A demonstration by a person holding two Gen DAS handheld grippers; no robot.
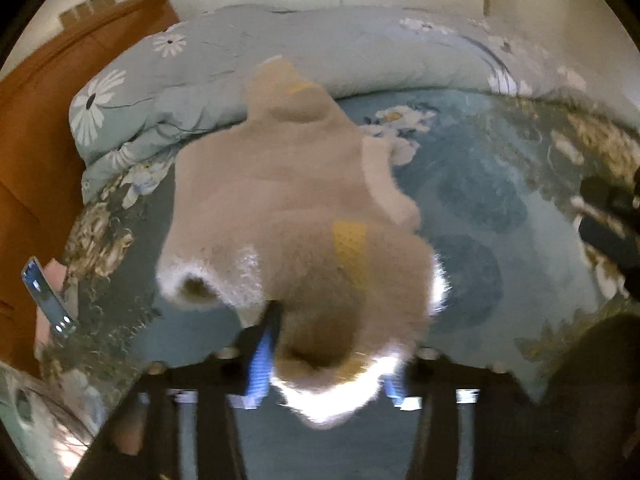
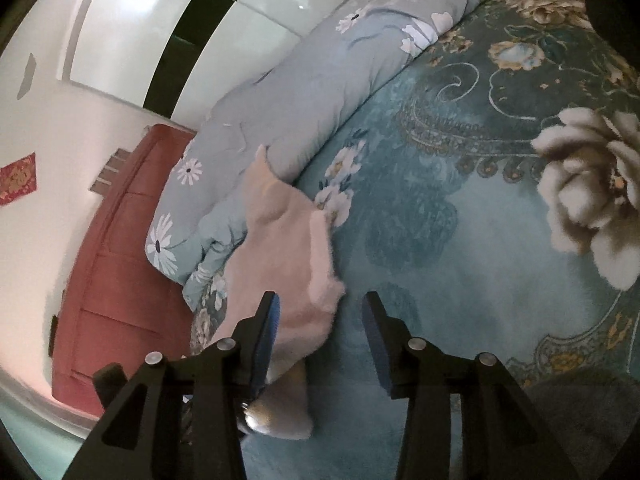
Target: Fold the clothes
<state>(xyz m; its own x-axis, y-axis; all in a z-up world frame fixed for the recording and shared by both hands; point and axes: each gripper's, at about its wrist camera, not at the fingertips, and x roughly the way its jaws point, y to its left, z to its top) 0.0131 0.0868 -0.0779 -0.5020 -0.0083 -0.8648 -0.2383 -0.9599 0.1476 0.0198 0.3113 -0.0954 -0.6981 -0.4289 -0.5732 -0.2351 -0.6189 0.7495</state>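
Observation:
A fluffy cream sweater (image 1: 280, 184) with yellow patches lies on the teal floral bedspread (image 1: 500, 208). My left gripper (image 1: 328, 364) is shut on a bunched fold of the sweater's near end, which fills the gap between the blue pads (image 1: 262, 364) and hides the right one mostly. In the right wrist view the sweater (image 2: 276, 240) lies to the left, one sleeve pointing to the quilt. My right gripper (image 2: 320, 320) is open and empty, its left finger (image 2: 266, 328) over the sweater's edge. It also shows at the left wrist view's right edge (image 1: 612, 220).
A rolled light-blue daisy quilt (image 1: 320, 56) lies along the far side of the bed by the white wall. A brown headboard (image 1: 44, 128) stands at the left. A phone (image 1: 48, 296) lies near the bed's left edge. The bedspread (image 2: 480, 240) stretches right of the sweater.

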